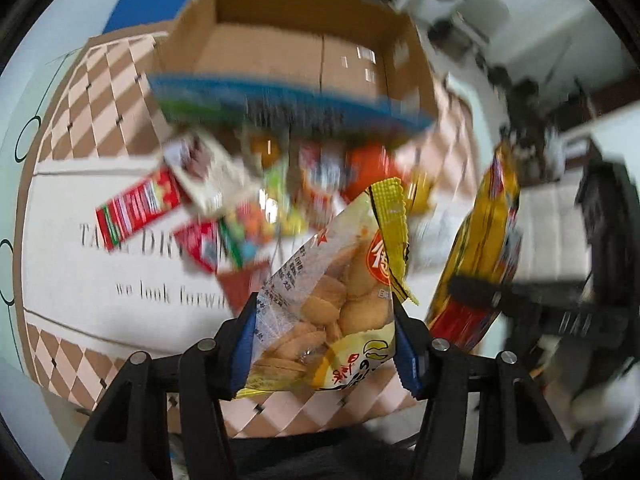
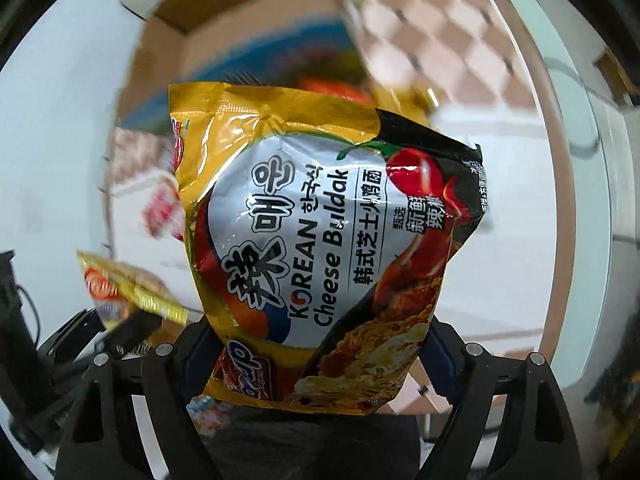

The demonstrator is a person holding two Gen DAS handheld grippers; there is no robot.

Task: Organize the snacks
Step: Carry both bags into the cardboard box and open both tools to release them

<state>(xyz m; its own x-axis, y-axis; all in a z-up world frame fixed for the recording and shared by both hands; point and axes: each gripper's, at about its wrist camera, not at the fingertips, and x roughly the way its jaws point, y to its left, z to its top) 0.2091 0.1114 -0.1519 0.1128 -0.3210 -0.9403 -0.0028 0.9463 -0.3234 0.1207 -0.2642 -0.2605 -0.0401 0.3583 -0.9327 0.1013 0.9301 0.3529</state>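
A round surface [image 1: 80,216] covered by a cloth with brown-and-pink diamond checks and a white printed centre fills the left wrist view. At upper centre of the frame stands one open brown cardboard box [image 1: 304,44], and one flat blue-edged packet [image 1: 280,108], blurred, hangs at its near rim. Below it, mid-frame, lies a loose heap of small snack packs [image 1: 248,208]; they are too blurred to count, though two red-and-white wrappers show at the left of the heap. At lower centre the left tool [image 1: 325,344] has its two blue-padded fingers closed on one clear-and-yellow bag of round biscuits [image 1: 340,292], which stands up between them above the cloth. At the right of the frame one yellow noodle packet [image 1: 480,252] hangs in the black right tool [image 1: 476,294].

In the right wrist view the same checked cloth [image 2: 436,36] curves across the upper right, with the cardboard box [image 2: 240,12] at upper centre, both blurred. The right tool [image 2: 320,356] grips the bottom edge of the yellow packet [image 2: 316,240], printed "Korean Cheese Buldak", which fills the middle of the frame; the fingers are closed on it. At lower left the biscuit bag [image 2: 128,288] shows as one yellow corner in the left tool [image 2: 132,330].
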